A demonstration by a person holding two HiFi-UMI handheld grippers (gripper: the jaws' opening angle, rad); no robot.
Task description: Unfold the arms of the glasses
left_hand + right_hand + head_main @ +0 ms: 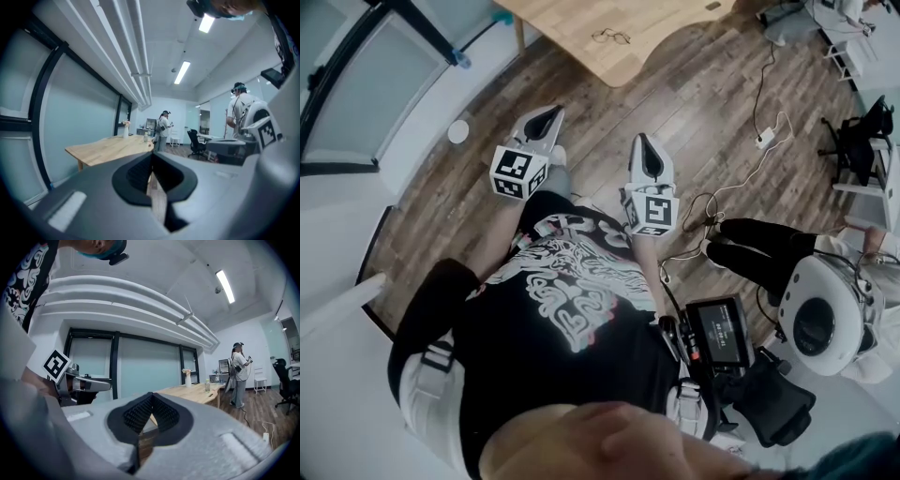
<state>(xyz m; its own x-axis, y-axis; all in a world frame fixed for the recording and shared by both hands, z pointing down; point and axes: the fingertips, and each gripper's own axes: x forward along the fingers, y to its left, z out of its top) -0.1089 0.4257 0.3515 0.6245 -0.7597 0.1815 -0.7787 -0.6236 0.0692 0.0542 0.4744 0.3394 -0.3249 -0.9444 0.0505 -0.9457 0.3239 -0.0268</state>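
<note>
— Glasses [610, 37] between either pair of jaws?
— No. Left gripper [554, 111]: jaws clenched to a point, nothing between them. In its own view only a sliver of wood tone shows through the seam. Right gripper [642, 140]: likewise clenched and empty. Both are held low before the person, at the centre of the head view, over the plank floor [703, 94].
— And the glasses themselves?
— On the wooden table [572, 33], top centre of the head view, well apart from both grippers.
— What could go wrong from here?
— As a judgement: the frame looks thin, so a pinch on a lens or a hard pull on one arm could strain a hinge. Worked with one gripper alone, the frame would probably slide on the smooth tabletop. Jaws not released before contact would simply push it away. A corded plug block [763, 140] lies on the floor at right, near the way to the table, where a foot could catch the cord.
— What cannot be read?
— Whether the arms are folded, because the glasses are too small in the head view. Neither gripper view resolves them, though both show the table, with a vase [125, 127] on it. The top edge of the head view cuts off the table's far part.
</note>
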